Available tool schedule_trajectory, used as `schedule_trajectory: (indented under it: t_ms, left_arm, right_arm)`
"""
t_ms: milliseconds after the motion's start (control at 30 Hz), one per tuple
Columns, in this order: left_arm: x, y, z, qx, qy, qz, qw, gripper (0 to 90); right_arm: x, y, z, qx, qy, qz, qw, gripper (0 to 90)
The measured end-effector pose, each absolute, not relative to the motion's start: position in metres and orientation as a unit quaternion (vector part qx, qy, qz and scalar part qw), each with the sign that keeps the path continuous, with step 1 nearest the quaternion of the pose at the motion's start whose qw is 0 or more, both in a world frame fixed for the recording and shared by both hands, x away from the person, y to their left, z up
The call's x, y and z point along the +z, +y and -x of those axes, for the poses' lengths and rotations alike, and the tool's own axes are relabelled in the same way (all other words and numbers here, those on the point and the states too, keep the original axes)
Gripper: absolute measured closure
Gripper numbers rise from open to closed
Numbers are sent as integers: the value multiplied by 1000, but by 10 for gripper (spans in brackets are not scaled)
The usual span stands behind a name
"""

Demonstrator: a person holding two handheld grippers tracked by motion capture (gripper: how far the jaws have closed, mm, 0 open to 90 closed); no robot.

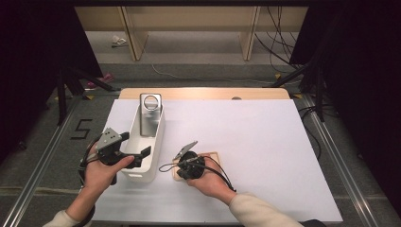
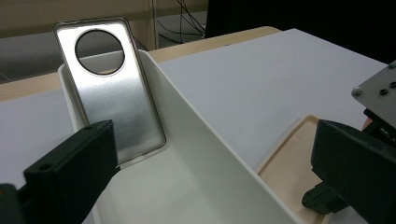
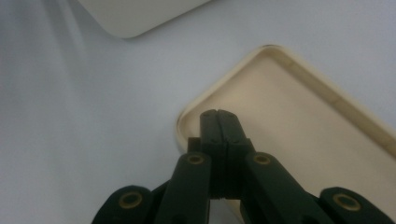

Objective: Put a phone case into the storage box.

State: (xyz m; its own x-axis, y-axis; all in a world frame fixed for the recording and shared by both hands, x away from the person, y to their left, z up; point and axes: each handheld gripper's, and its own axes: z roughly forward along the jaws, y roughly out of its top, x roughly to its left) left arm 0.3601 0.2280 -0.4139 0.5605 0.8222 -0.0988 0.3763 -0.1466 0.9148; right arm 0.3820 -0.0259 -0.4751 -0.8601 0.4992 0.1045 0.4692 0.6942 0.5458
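- Worktop: white sheet over a pale wooden board, taking up the centre of the high view; a strip of the wood shows along its far edge.
- White bin: long, narrow, open-topped container, left of centre in the high view, running from near the lower left up toward the middle. In the left gripper view its walls fill the centre and lower part of the frame.
- Metal plate: brushed silver, rounded corners, a large round hole near its top. It stands on end inside the far end of the white bin, leaning back against the end wall; upper left of the left gripper view.
- Wooden tray: shallow, pale, rounded corners, just right of the white bin at lower centre of the high view. In the right gripper view its rim crosses the right half of the frame.
- Left gripper: held at the near end of the white bin, lower left of the high view; fingers spread wide on either side of the bin's interior, nothing pinched.
- Right gripper: over the near left corner of the wooden tray; fingers pressed together with nothing between them, tips low above the tray floor; whether they touch it I cannot tell.
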Motion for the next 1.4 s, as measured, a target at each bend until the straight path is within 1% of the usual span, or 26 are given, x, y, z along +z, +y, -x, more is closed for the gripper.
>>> schedule_trajectory:
  t_ms: [467,967,1400]
  left_arm:
    - [-414,229,-360,221,416,-724,504,4]
    - [-414,229,-360,221,416,-724,504,6]
    - [-415,228,-359,220,414,-725,504,8]
  right_arm:
    - [-470,-31,-378,246,943,-226,6,900]
    - [-462,-57,-371,180,967,-179,-25,900]
    - [-460,-87,-371,161,970,-183,-20,900]
